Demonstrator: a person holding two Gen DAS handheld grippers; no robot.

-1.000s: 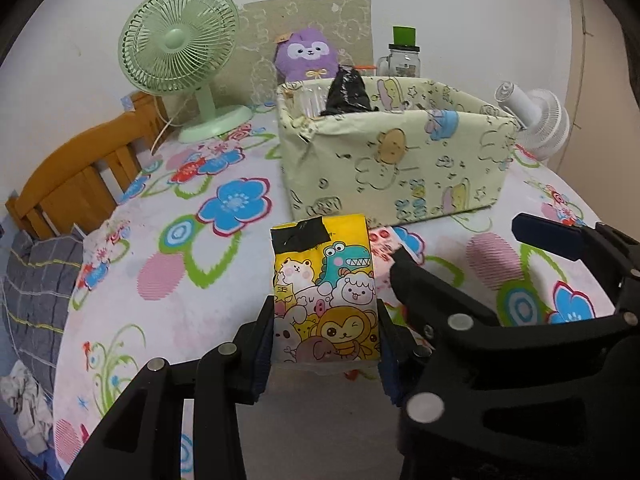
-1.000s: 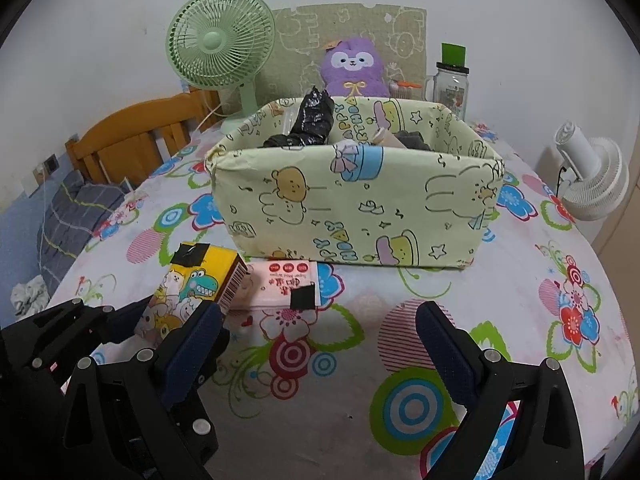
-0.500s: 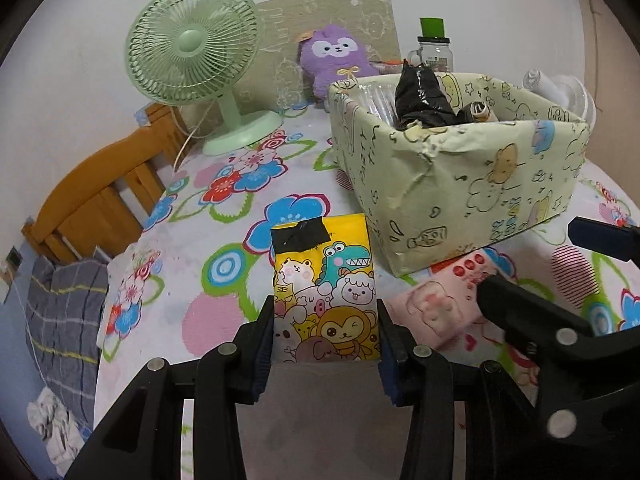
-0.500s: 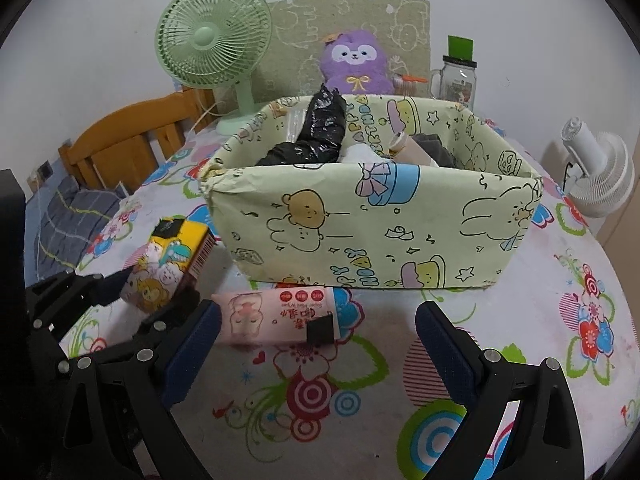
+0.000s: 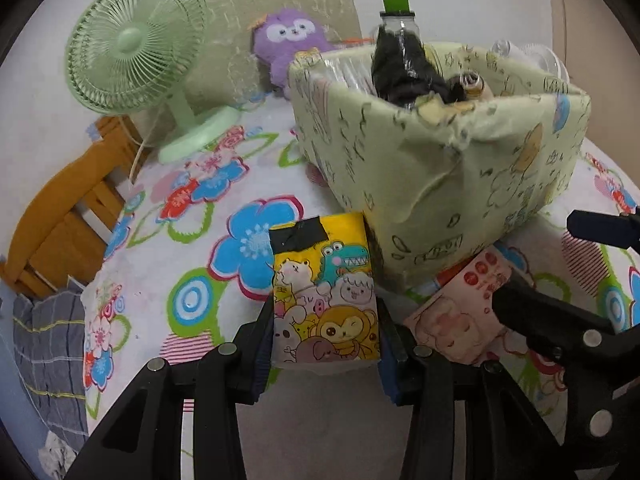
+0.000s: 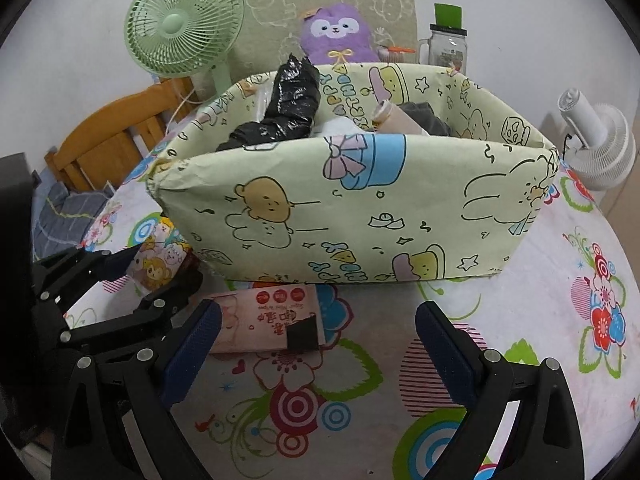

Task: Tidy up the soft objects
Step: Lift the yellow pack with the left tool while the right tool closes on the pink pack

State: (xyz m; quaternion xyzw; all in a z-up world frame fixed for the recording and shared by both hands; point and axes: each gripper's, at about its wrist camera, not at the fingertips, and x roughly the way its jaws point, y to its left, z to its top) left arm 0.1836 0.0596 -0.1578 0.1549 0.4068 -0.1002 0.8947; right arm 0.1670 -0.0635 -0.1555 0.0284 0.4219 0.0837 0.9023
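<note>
The pale green cartoon-print box (image 6: 352, 208) fills the middle of the right wrist view. Inside it, a crumpled black plastic bag (image 6: 288, 108) stands toward the upper left, a beige roll (image 6: 394, 118) lies right of centre, and dark cloth sits beside the roll.

In the left wrist view, the left gripper (image 5: 324, 340) at lower centre pinches the yellow tissue pack (image 5: 324, 292) printed with cartoon animals, both blue pads pressed to its sides; the pack's far end is just beside the box's near corner. The pink wipes pack (image 6: 268, 316) lies flat on the flowered tablecloth (image 6: 520, 320), touching the box's front wall at lower left. The right gripper (image 6: 318, 340) hangs low over the cloth with its jaws spread wide, nothing gripped, and the wipes pack sits just inside its left finger.

Behind the box, along the top of the frame, stand a green desk fan (image 6: 184, 20), a purple plush toy (image 6: 340, 34) and a glass jar (image 6: 446, 44) with a green lid. A white fan (image 6: 596, 140) sits at right, a wooden chair (image 6: 116, 132) at left.
</note>
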